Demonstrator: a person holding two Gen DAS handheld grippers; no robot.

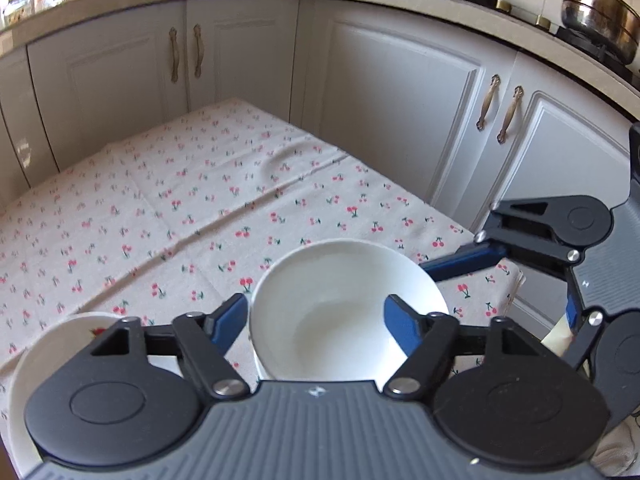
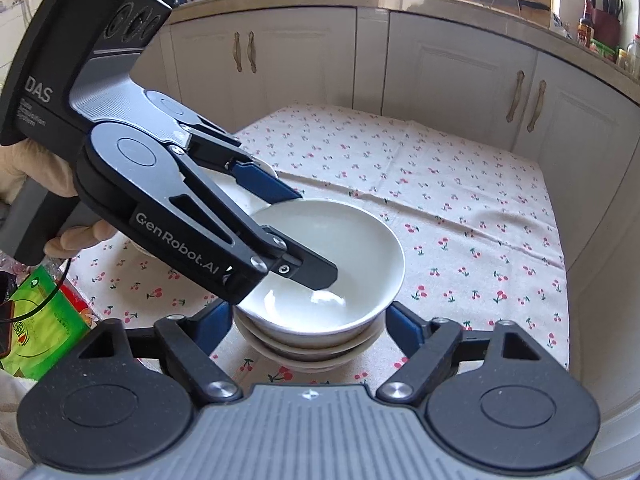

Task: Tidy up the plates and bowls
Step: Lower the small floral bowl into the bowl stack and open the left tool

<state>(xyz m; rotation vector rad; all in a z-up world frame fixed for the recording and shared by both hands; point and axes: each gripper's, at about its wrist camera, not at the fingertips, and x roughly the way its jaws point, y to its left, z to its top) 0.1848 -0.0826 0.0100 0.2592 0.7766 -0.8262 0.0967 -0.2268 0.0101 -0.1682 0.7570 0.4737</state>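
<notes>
A white bowl (image 1: 340, 304) (image 2: 332, 264) sits on top of a stack of white bowls (image 2: 316, 350) on the cherry-print tablecloth. My left gripper (image 1: 316, 316) (image 2: 312, 240) straddles the top bowl's near rim, one finger inside the bowl and one outside, jaws apart and not pinching. My right gripper (image 2: 308, 320) is open, its fingers at either side of the stack low down, not touching. It shows at the right in the left wrist view (image 1: 480, 268). Another white dish with a red print (image 1: 68, 340) lies at the left, partly hidden.
The cherry-print cloth (image 1: 200, 200) (image 2: 460, 208) covers the table. Grey cabinet doors (image 1: 400, 100) stand close behind and to the right. A green packet (image 2: 44, 320) lies at the table's left edge. Pots sit on the counter (image 1: 596, 16).
</notes>
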